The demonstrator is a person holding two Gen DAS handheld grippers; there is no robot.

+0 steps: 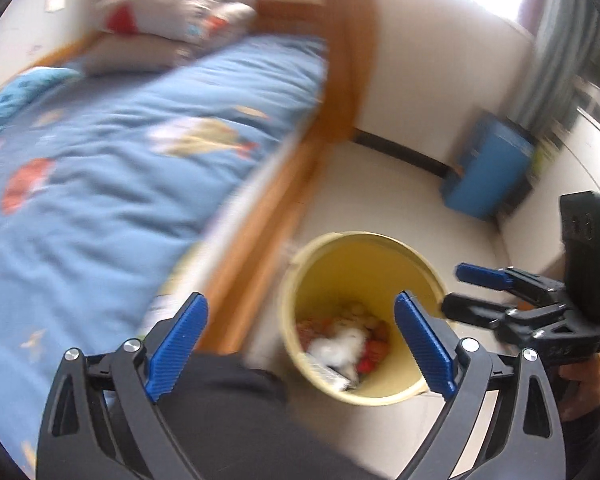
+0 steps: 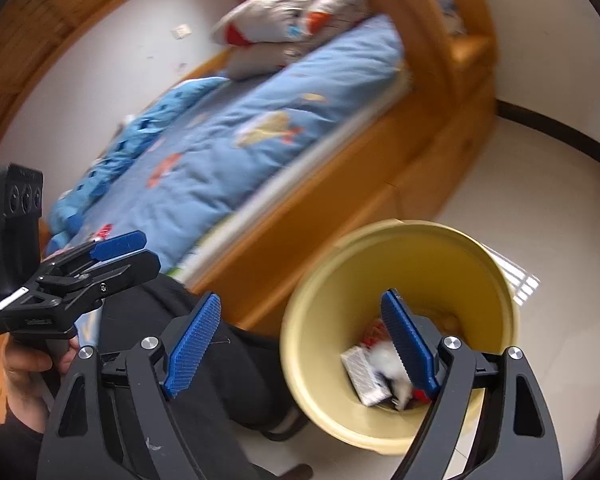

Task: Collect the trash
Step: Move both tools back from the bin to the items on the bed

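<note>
Beside the wooden bed (image 2: pixel 340 184), on the pale floor (image 2: pixel 540 184), stands a yellow bin (image 2: pixel 420 256) holding trash (image 2: pixel 364 372): a small grey carton, a white crumpled wad and red wrappers. Both grippers hang above it with nothing between their blue pads. The left gripper (image 1: pixel 300 344) is spread wide, and the right gripper (image 2: pixel 300 344) is spread wide too. A blue quilt (image 1: pixel 120 168) covers the mattress, with pillows (image 1: pixel 172 12) at the far end.

Yellow bin (image 2: pixel 400 264), blue patterned quilt (image 1: pixel 112 152), orange-brown wooden bed frame (image 2: pixel 340 200), blue-padded black tongs (image 1: pixel 300 344).
</note>
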